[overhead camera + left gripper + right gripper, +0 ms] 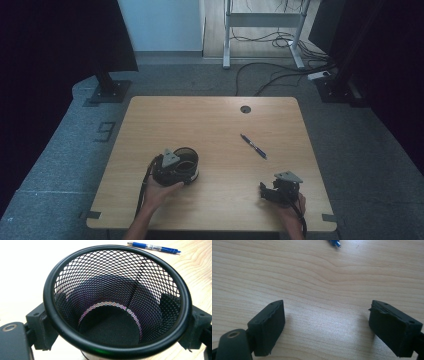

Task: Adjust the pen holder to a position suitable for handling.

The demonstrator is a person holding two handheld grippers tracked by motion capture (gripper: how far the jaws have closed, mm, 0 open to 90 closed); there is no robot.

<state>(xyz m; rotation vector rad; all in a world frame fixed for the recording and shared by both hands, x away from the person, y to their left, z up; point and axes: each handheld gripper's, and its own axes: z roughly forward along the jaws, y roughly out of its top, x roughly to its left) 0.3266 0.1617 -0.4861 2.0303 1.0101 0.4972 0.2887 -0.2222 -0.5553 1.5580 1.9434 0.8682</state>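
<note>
A black mesh pen cup (187, 160) stands at the front left of the wooden table (210, 120). My left gripper (183, 169) is shut on it, one jaw on either side of its wall. In the left gripper view the cup (75, 275) is seen from above and is empty; the gripper (117, 315) clasps it below the rim. A blue pen (253, 146) lies right of centre, seen beyond the cup as pen (153, 247). My right gripper (267, 191) rests at the front right, open with bare table between its jaws (327, 322). The pen tip (334, 243) lies ahead of them.
A round cable hole (245, 109) sits near the table's far edge. Beyond the table, cables (280, 70) trail over the grey floor, with a white desk frame (262, 20) and dark stand bases (107, 90) at both sides.
</note>
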